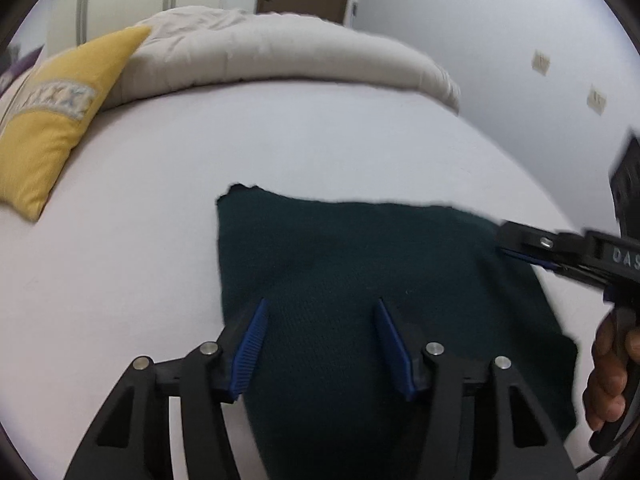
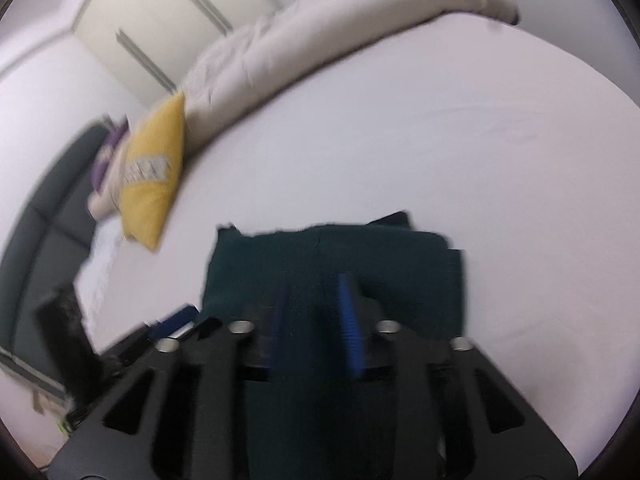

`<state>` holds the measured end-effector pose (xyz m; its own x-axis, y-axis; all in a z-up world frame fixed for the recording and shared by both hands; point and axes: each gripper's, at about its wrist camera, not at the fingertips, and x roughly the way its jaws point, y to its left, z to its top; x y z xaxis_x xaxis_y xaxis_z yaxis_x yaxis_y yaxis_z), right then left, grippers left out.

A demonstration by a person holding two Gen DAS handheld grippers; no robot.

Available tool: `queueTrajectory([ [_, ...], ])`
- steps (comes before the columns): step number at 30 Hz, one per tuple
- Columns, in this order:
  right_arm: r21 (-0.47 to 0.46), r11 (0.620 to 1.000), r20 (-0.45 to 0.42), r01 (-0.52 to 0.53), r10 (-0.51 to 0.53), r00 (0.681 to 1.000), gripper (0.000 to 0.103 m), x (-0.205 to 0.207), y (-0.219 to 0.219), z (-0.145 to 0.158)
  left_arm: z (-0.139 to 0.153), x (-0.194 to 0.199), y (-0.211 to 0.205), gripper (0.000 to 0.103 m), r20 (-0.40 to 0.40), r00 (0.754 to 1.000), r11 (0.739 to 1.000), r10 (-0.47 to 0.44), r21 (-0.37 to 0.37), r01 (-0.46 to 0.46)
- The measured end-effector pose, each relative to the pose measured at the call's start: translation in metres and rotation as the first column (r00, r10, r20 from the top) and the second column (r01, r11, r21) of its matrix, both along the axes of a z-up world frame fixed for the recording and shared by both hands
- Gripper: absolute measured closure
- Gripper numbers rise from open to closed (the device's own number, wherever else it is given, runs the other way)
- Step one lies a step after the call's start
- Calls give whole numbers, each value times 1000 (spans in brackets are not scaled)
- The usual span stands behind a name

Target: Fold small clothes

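- Far left in the left wrist view: yellow pillow [image 1: 52, 120] lying on the white bed sheet [image 1: 160, 240], rumpled beige duvet [image 1: 280, 52] bunched behind it, both well apart from the work.
- Centre: dark green knit garment [image 1: 360, 264] spread flat on the sheet as a rough rectangle, already doubled over by the look of the layered far edge in the right wrist view [image 2: 332, 248].
- Left gripper [image 1: 322, 312] hovering over the near part of the garment, jaws about half open, blue pads on either side of bare knit, nothing pinched.
- Further right: right gripper [image 1: 520, 252] reaching in side-on at the garment's right edge, a hand [image 1: 608, 372] on its handle; in its own blurred view [image 2: 316, 300] jaws parted narrowly above the cloth, no fabric clamped between the pads as far as can be made out.
- Step in hand, as a judgement: between folds, with both tools free and lined up over the cloth.
- Next move calls for: dropping each set of jaws onto a matching edge or corner, closing on all layers at once, then lifting and carrying both ends together so the fold lands square.
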<state>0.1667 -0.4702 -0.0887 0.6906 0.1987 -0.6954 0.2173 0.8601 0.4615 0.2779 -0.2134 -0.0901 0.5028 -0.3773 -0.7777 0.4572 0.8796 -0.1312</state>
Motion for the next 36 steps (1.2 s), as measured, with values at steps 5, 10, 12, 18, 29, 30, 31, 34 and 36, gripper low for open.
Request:
queueTrajectory([
  [5,45,997,-40,63,-61,997,88,10,-33,-31,-18,11,3,27,-17,1000,1000,2,12,-2],
  [10,75,983,-19,166,-165,986,100,-25,-72,-35,-18,10,3,26,11,1000,999,4,38,-5],
  [12,24,984,14,175,-175,984,91,-43,-66,-19,-18,10,5,26,15,1000,999,6,39,-6],
  [18,-66,995,79,-76,81,994,91,-98,6,12,-17,9,5,26,27,1000,999,10,48,-12],
  [29,-210,970,-23,-121,119,993,91,-156,18,-33,-16,7,7,26,47,999,999,11,52,-13],
  [30,-209,972,-22,-111,109,994,87,-157,19,-29,-15,6,9,26,44,999,999,15,41,-16],
  [31,-201,976,-2,-85,86,996,82,-160,14,-21,-13,6,13,25,38,999,1000,20,23,-21],
  [34,-151,988,103,22,-6,995,20,-163,-9,4,1,-1,35,24,10,997,996,76,-39,-75],
  [36,-137,988,123,74,-57,991,15,-161,-28,10,15,-12,66,21,29,985,980,172,-106,-168],
])
